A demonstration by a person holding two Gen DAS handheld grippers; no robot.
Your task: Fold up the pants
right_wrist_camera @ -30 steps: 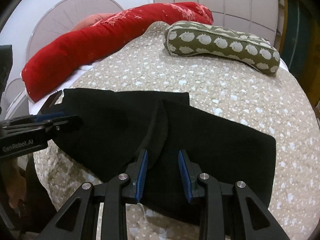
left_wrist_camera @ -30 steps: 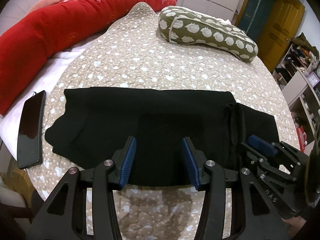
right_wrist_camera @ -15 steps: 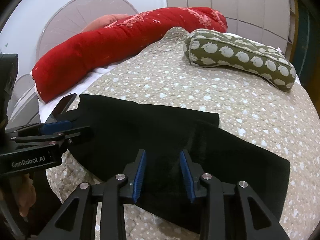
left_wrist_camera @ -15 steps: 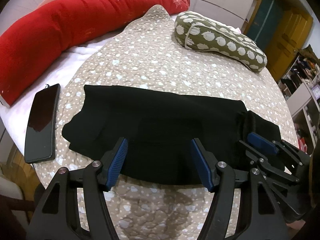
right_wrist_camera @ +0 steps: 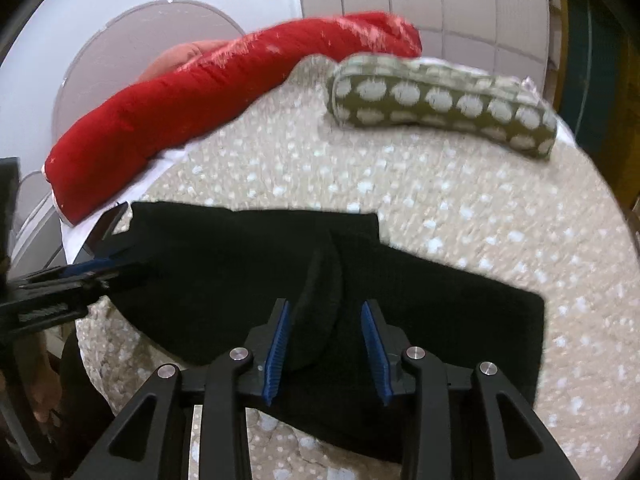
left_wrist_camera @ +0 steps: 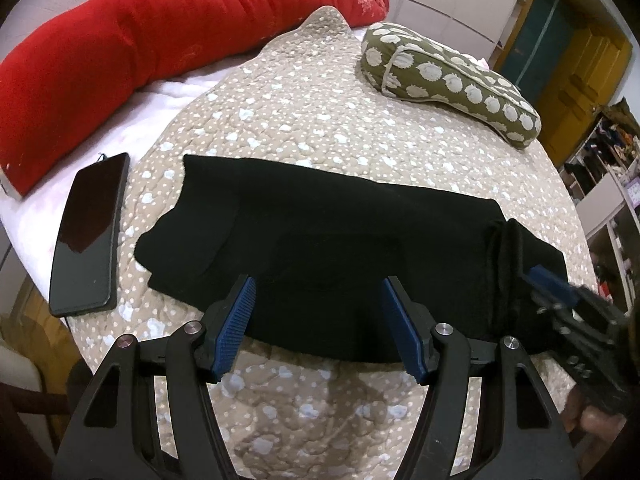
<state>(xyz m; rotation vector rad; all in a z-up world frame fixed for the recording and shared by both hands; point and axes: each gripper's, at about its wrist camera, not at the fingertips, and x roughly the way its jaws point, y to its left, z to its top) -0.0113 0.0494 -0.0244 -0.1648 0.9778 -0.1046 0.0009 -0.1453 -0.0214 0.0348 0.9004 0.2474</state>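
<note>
The black knit pants (left_wrist_camera: 340, 248) lie folded across the dotted beige quilt (left_wrist_camera: 320, 120), long axis crosswise. My left tool (left_wrist_camera: 316, 320) has just opened, empty; my right tool (right_wrist_camera: 326, 344), also opening, straddles their raised fold.

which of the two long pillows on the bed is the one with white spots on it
The olive-green pillow, lying on the dotted quilt toward the far right. The other, the red bolster, is plain red with faint pale flecks and runs along the left.

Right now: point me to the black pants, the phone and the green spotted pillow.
black pants (left_wrist_camera: 340, 240), left wrist view, middle of the folded cloth.
phone (left_wrist_camera: 90, 236), left wrist view, centre of the dark screen.
green spotted pillow (left_wrist_camera: 452, 84), left wrist view, middle of its top side.
</note>
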